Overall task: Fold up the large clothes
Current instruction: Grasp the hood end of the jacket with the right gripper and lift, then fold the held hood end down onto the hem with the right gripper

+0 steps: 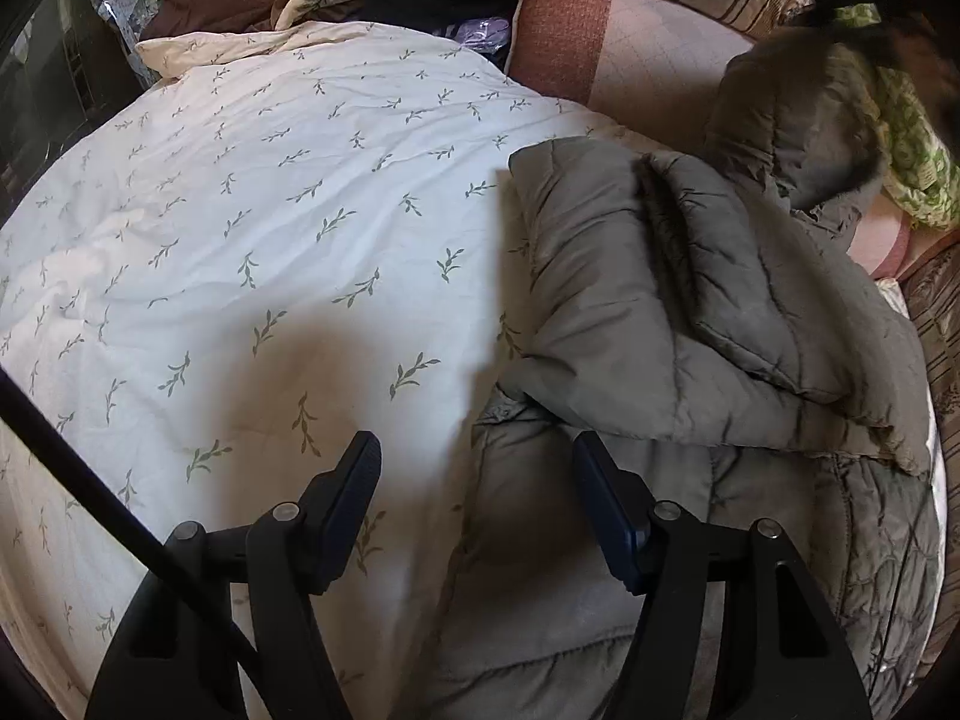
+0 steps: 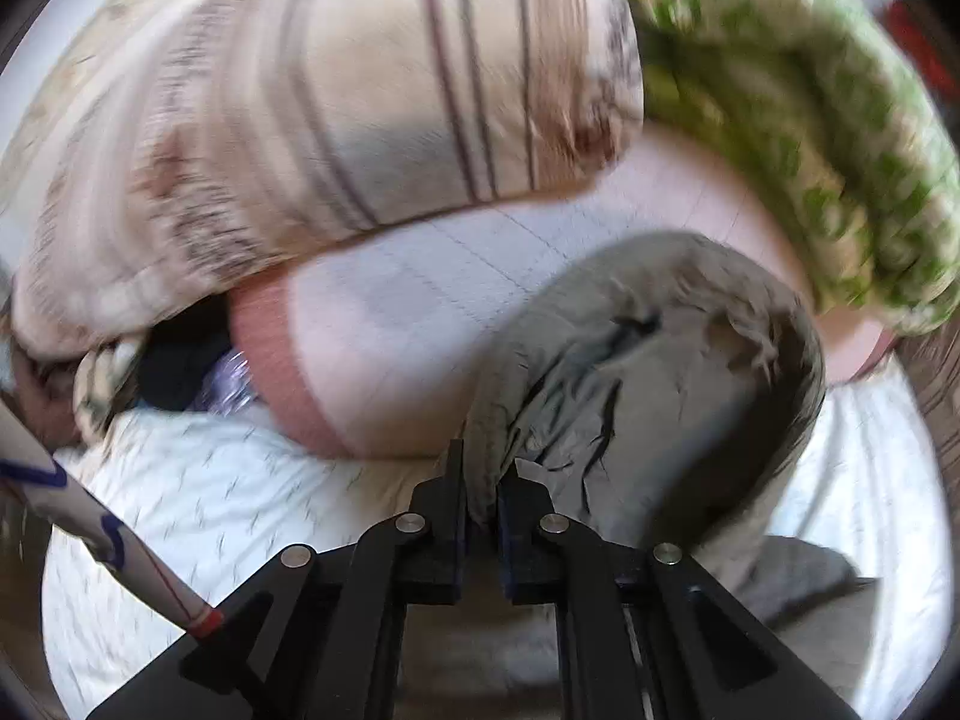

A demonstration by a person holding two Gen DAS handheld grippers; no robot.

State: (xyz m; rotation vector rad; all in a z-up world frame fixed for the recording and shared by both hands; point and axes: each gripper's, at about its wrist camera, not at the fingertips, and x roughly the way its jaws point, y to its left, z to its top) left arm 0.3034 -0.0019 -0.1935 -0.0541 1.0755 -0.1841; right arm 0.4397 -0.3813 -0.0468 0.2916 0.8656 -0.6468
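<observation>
- The left tongs are hovering nearest the lens with jaws apart and nothing between them, straddling the near edge of the grey padded jacket, probably waiting to take that hem.
- The right tongs are pinching a fold of the jacket's far end, lifting it, likely to fold it over.
- The jacket is lying on the bed's leaf-print quilt, below the striped pillow.
- No writing is showing.

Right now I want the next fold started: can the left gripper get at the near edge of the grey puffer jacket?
Probably yes. The left gripper hangs open right above the grey puffer jacket on the leaf-print duvet, with nothing between its jaws and the fabric.
</observation>
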